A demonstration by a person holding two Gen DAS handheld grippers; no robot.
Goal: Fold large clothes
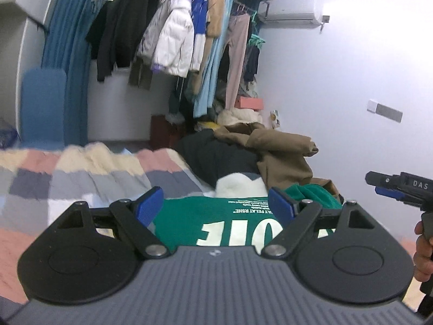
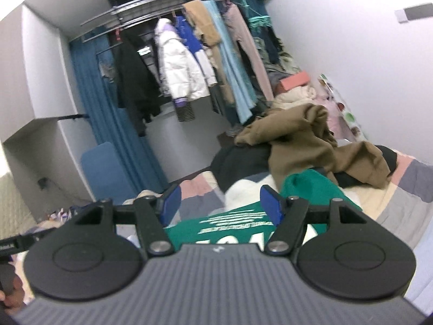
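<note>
A green garment with white lettering (image 1: 216,226) lies spread on the bed, seen below and beyond both grippers. My left gripper (image 1: 215,205) hovers above it, its blue pads (image 1: 150,205) wide apart with nothing pinched between them. My right gripper (image 2: 220,207) also stands open over the green garment (image 2: 243,224), its blue pads (image 2: 272,207) touching no cloth. In the left wrist view the right gripper (image 1: 389,187) shows at the right edge, with a hand (image 1: 422,246) on its handle. Green cloth bunches up (image 2: 305,187) at the garment's far end.
Behind the green garment lie a white fleece (image 1: 240,187), a black garment (image 1: 216,157) and a crumpled brown one (image 1: 281,149). A checkered blanket (image 1: 89,173) covers the bed. A rack of hanging clothes (image 1: 184,32), a blue curtain (image 1: 70,62) and white walls close off the back.
</note>
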